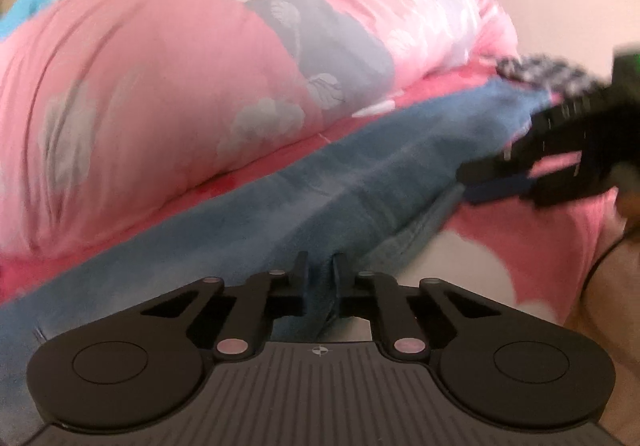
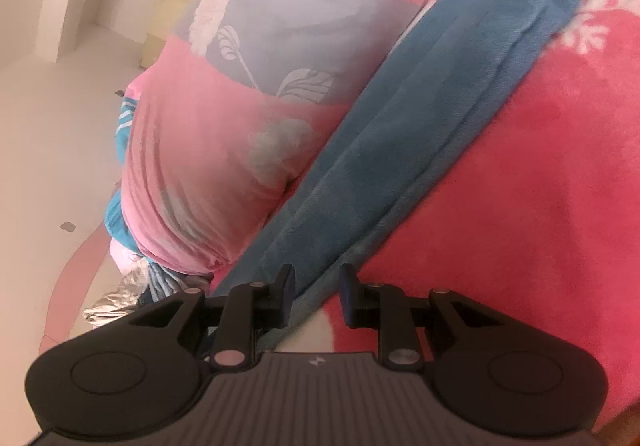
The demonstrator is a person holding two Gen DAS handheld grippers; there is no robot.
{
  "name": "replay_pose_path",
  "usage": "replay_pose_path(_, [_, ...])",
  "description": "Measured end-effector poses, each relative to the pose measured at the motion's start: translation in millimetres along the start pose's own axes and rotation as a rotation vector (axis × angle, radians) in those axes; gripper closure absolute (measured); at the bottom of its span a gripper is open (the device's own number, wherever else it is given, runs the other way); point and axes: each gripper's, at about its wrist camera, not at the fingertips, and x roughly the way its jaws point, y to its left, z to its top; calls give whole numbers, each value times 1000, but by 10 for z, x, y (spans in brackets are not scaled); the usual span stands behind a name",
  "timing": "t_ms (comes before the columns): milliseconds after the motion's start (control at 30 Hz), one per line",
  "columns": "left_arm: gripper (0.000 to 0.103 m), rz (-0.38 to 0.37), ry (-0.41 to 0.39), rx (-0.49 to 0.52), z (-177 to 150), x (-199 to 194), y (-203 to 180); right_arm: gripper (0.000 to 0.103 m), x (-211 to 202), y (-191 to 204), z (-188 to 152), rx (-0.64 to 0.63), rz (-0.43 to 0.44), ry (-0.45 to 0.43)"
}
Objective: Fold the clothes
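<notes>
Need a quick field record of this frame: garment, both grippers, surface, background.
garment: blue cloth, long strip across the bed
left gripper: shut on blue cloth edge
right gripper: jaws partly apart, cloth edge between them; grip unclear
surface: pink blanket
behind: pink floral quilt, bunched
image: motion blur in left wrist view

the bed (image 2: pixel 520 186) under my work is covered by a fuzzy deep-pink blanket with white snowflake shapes. directly on it lies the blue garment (image 2: pixel 400 134), stretched in a long band across the blanket. just beside the band, a puffy pink and grey quilt (image 1: pixel 180 66) with white leaf prints rests on the bed, touching the garment's far edge. beyond the quilt, a pale floor (image 2: pixel 52 134) shows, with a crumpled silvery thing (image 2: pixel 116 298) lying on it.
</notes>
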Motion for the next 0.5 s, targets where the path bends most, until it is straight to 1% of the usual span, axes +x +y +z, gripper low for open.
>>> replay_pose_path(167, [97, -75, -5, -162, 26, 6, 236, 77, 155, -2, 32, 60, 49, 15])
replay_pose_path(267, [98, -144, -8, -297, 12, 22, 427, 76, 263, -25, 46, 126, 76, 38])
replay_pose_path(333, [99, -187, -6, -368, -7, 40, 535, 75, 323, -36, 47, 157, 62, 47])
replay_pose_path(400, [99, -226, -3, -424, -27, 62, 623, 75, 353, -26, 54, 160, 41, 47])
replay_pose_path(500, [100, -263, 4, -450, -53, 83, 675, 73, 356, -16, 94, 164, 28, 27])
